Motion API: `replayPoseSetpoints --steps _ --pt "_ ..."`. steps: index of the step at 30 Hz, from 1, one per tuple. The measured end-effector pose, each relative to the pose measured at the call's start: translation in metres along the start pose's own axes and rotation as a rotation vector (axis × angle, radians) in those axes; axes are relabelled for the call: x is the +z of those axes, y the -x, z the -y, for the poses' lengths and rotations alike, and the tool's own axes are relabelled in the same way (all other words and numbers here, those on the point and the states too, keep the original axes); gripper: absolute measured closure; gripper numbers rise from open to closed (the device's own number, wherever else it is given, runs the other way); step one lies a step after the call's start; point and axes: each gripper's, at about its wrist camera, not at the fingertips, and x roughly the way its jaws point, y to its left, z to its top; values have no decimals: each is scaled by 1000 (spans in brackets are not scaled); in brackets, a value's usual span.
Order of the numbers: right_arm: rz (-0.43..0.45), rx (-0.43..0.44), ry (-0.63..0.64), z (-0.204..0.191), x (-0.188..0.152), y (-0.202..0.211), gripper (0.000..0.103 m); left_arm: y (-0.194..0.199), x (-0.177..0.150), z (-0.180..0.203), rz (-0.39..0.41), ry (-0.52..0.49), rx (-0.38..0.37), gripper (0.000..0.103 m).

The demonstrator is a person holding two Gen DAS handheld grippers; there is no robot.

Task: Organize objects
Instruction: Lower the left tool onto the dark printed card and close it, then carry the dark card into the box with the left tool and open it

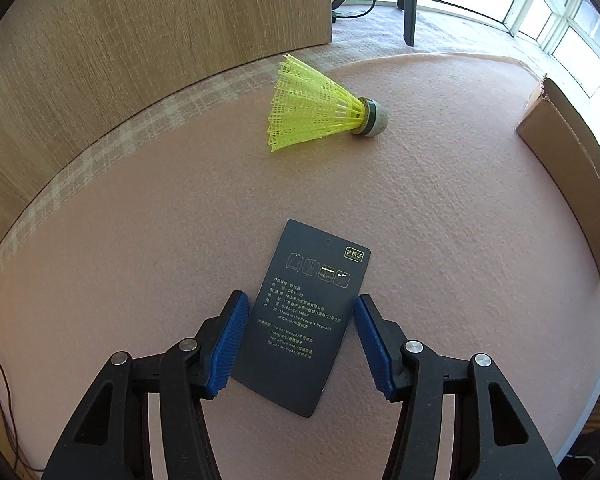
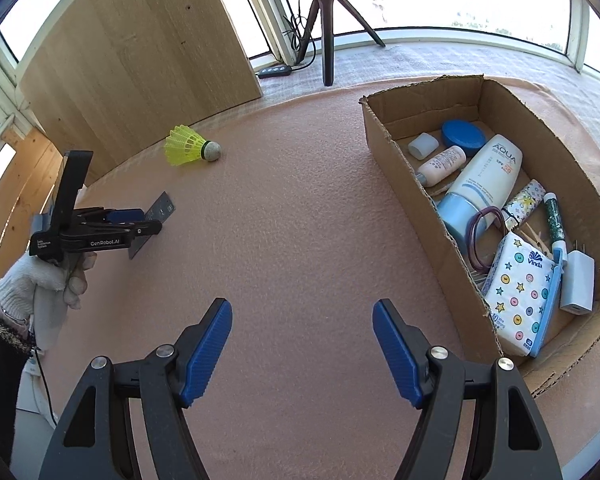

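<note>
Left hand-held gripper (image 1: pixel 300 340) straddles tag (image 1: pixel 304 316); pink mat (image 1: pixel 440 208).

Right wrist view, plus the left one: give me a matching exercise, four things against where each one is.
Things:
1. shuttlecock
2. dark tag
3. tissue pack
4. tripod

Places:
A. inside the cardboard box
B. between the left tongs
C. on the floor beyond the pink mat
D. lying on the mat near the wooden panel

Pairs: 1-D, 2-B, 3-A, 4-C
</note>
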Motion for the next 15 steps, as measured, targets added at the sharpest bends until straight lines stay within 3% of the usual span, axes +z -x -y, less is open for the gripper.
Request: replayPoseSetpoints --steps 9,15 --pt "37 -54 18 18 -17 23 34 18 -25 58 17 -6 -32 45" --pt "66 -99 21 37 -27 42 34 46 -8 105 83 -56 -70 45"
